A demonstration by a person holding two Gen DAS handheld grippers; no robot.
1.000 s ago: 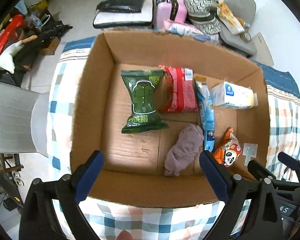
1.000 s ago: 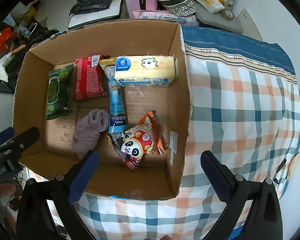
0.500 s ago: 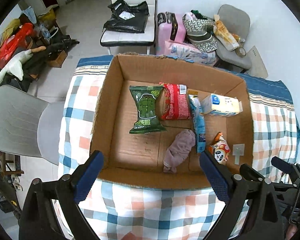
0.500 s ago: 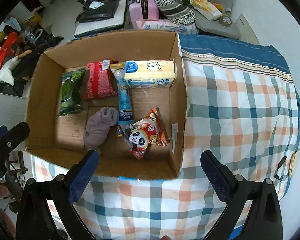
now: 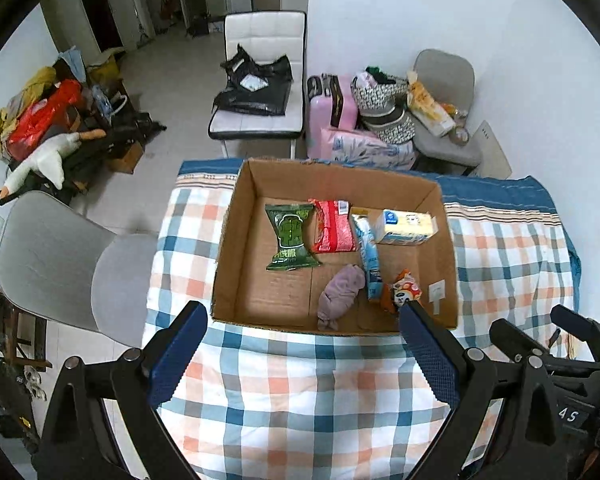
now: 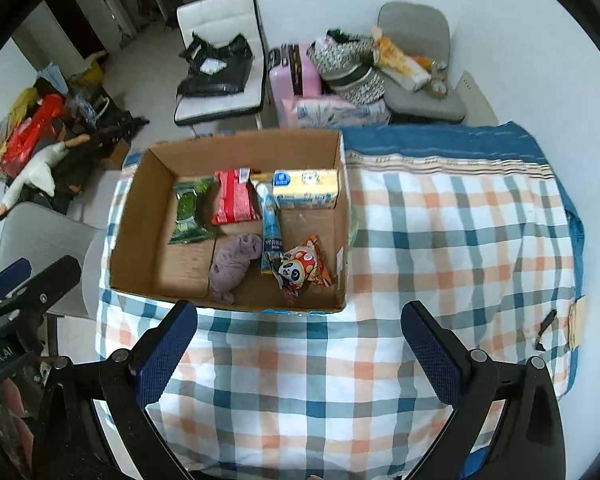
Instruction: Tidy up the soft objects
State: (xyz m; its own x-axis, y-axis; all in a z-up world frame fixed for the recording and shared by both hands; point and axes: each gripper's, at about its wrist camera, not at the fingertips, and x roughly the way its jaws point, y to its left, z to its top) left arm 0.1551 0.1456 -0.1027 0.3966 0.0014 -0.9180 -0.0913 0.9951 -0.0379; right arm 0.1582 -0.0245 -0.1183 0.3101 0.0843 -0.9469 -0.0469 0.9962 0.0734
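- The left claw (image 5: 300, 356) is spread wide and holds nothing, hanging above the checked cloth (image 5: 300, 400) in front of the box (image 5: 236, 248); the right claw (image 6: 300, 356) is likewise wide apart and holds nothing.
- All the soft things lie inside the open cardboard box, none on the tabletop.
- Along the far wall: a green packet (image 5: 291, 236), a red packet (image 5: 332, 226) and a tissue pack (image 5: 406, 227).
- A long blue pouch (image 5: 369, 254) runs down the middle.
- Nearer the front: a crumpled purple cloth (image 5: 338, 294) and a panda snack bag (image 5: 404, 290).
- The cloth looks limp and light; pinching its bunched middle should suit it.
- The packets are probably slick and crinkly, best taken by a sealed edge.
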